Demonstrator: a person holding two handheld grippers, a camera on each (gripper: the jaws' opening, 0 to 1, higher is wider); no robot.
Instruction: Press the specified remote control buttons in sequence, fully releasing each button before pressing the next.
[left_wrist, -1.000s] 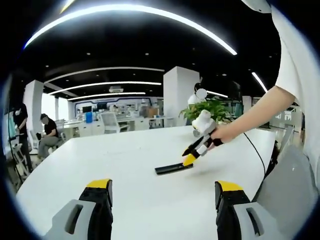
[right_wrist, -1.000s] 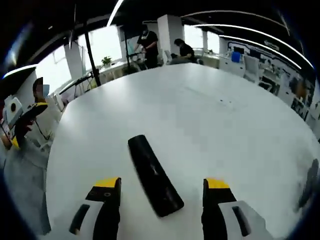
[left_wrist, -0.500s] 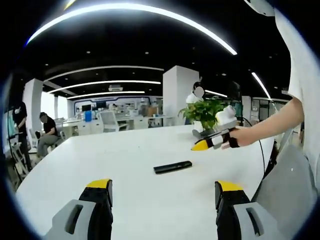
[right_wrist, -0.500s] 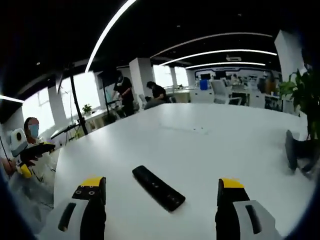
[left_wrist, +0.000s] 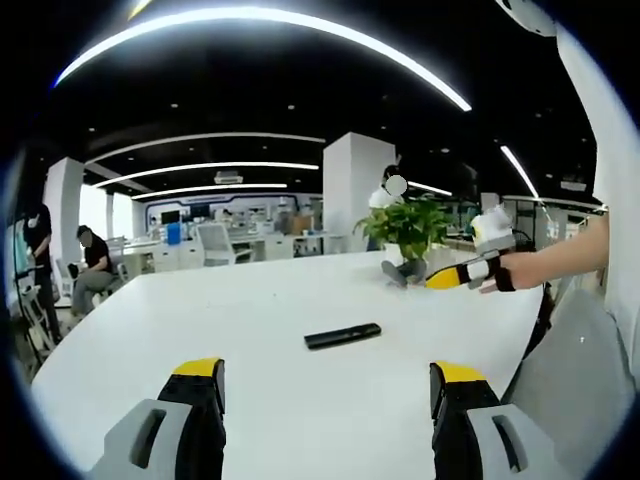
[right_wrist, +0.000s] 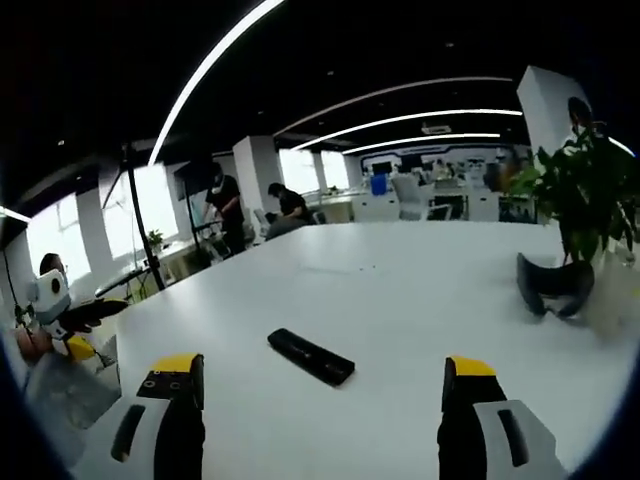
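A slim black remote control (left_wrist: 342, 336) lies flat on the white table (left_wrist: 250, 310), out ahead of my left gripper (left_wrist: 327, 400), whose yellow-tipped jaws stand wide apart and open with nothing between them. In the left gripper view a hand holds my right gripper (left_wrist: 447, 278) in the air at the right, well above and beyond the remote. The right gripper view has the remote (right_wrist: 310, 357) just ahead of my right gripper (right_wrist: 322, 400), which is open and empty. My left gripper (right_wrist: 85, 325) shows at the far left of that view.
A potted green plant (left_wrist: 410, 225) and a dark curved object (left_wrist: 398, 272) stand at the table's far side; both appear at the right in the right gripper view, the plant (right_wrist: 590, 180) and the dark object (right_wrist: 550, 285). People sit and stand at desks in the background.
My right gripper has lifted off the remote and drawn back up and away from it. The remote lies where it was. My left gripper has held still.
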